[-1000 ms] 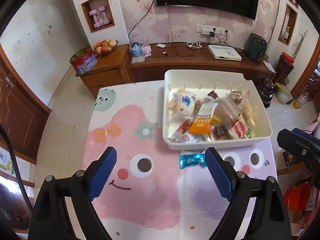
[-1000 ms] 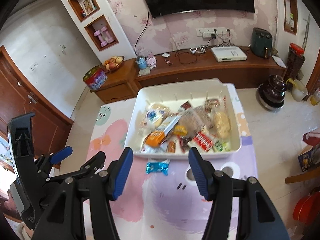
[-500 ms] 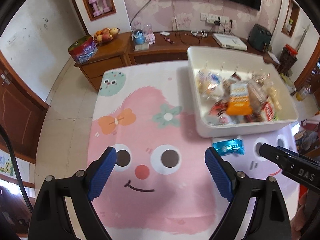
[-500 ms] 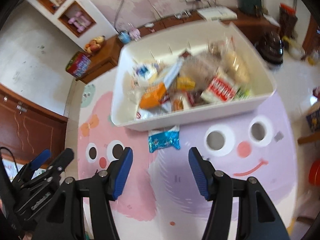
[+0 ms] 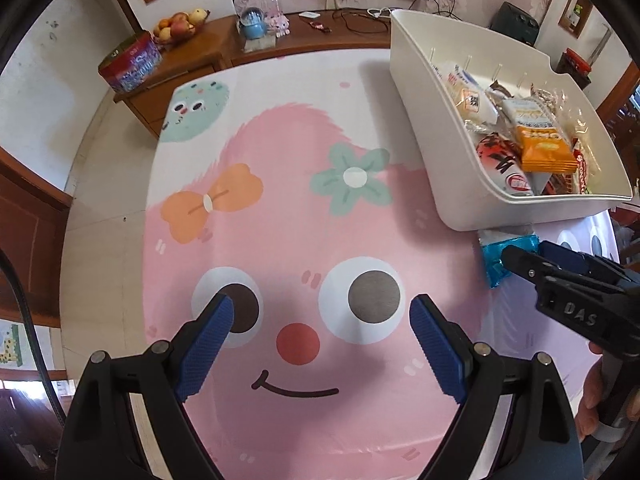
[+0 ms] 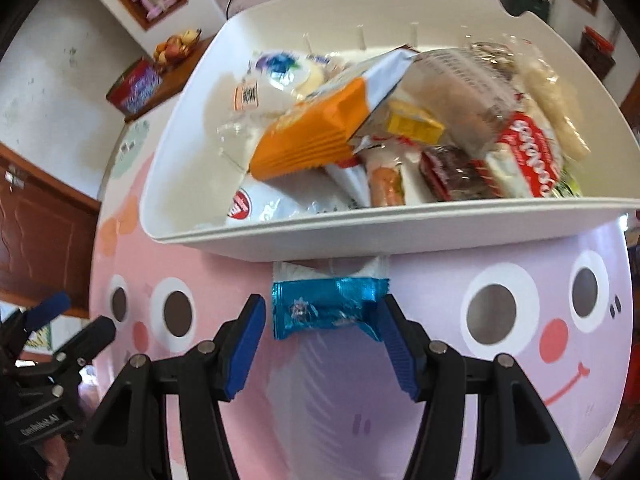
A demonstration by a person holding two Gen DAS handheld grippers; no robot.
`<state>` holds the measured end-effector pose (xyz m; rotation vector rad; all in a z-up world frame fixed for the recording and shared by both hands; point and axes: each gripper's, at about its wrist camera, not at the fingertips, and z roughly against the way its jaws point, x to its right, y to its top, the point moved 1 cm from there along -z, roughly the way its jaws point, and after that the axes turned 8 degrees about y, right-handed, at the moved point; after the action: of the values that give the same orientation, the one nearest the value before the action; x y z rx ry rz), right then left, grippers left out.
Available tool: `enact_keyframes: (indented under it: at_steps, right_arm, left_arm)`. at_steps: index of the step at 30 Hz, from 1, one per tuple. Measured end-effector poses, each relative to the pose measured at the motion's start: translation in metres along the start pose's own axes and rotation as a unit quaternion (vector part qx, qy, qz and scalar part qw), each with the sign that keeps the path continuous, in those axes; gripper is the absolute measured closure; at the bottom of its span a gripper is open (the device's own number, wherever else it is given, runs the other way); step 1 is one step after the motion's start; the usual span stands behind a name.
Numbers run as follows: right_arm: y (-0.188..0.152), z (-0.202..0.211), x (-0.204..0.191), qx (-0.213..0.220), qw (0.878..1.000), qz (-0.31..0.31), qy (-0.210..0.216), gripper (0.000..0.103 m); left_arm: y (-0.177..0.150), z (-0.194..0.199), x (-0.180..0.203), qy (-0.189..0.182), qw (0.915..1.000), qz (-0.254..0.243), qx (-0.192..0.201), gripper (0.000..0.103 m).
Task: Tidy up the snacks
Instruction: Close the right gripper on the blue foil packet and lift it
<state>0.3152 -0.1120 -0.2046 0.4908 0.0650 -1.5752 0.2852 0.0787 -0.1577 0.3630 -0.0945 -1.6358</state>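
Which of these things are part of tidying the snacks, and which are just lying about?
Part of the job: blue snack packet, white bin of snacks, right gripper.
Lying about: fruit bowl, patterned tin, snow globe.

Not much is reading clearly here. "DAS" is showing in raised letters on the black body of the right gripper where it's poking into the left wrist view. White lettering is sitting on the left gripper in the right wrist view, but it's looking too small to make out. The red-and-white snack pack in the white bin is carrying big white lettering, upside down and blurry, so I'm not reading it.
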Motion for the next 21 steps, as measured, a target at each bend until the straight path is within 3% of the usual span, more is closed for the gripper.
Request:
enact_keyframes:
  at_steps: [8,13,18,20,21]
  right_arm:
    - [0.002,-0.022,-0.014,-0.002,0.997,0.047,-0.065,0.039]
    - [0.002,-0.034,-0.015,-0.016,0.995,0.056,-0.077,0.032]
    - [-0.005,-0.039,-0.020,-0.007,0.993,0.076,-0.089,0.032]
    - [-0.008,-0.037,-0.018,-0.001,0.993,0.075,-0.090,0.042]
    - [-0.010,-0.035,-0.018,0.002,0.993,0.077,-0.089,0.059]
  left_arm:
    - [0.005,-0.015,0.002,-0.012,0.9998,-0.009,-0.011,0.014]
    - [0.006,-0.020,0.007,-0.018,0.9996,-0.016,-0.015,0.014]
    - [0.007,-0.020,0.011,-0.023,0.9994,-0.020,-0.017,0.014]
    - [0.007,-0.020,0.012,-0.024,0.9993,-0.019,-0.019,0.014]
    - [0.007,-0.019,0.013,-0.025,0.9993,-0.020,-0.019,0.014]
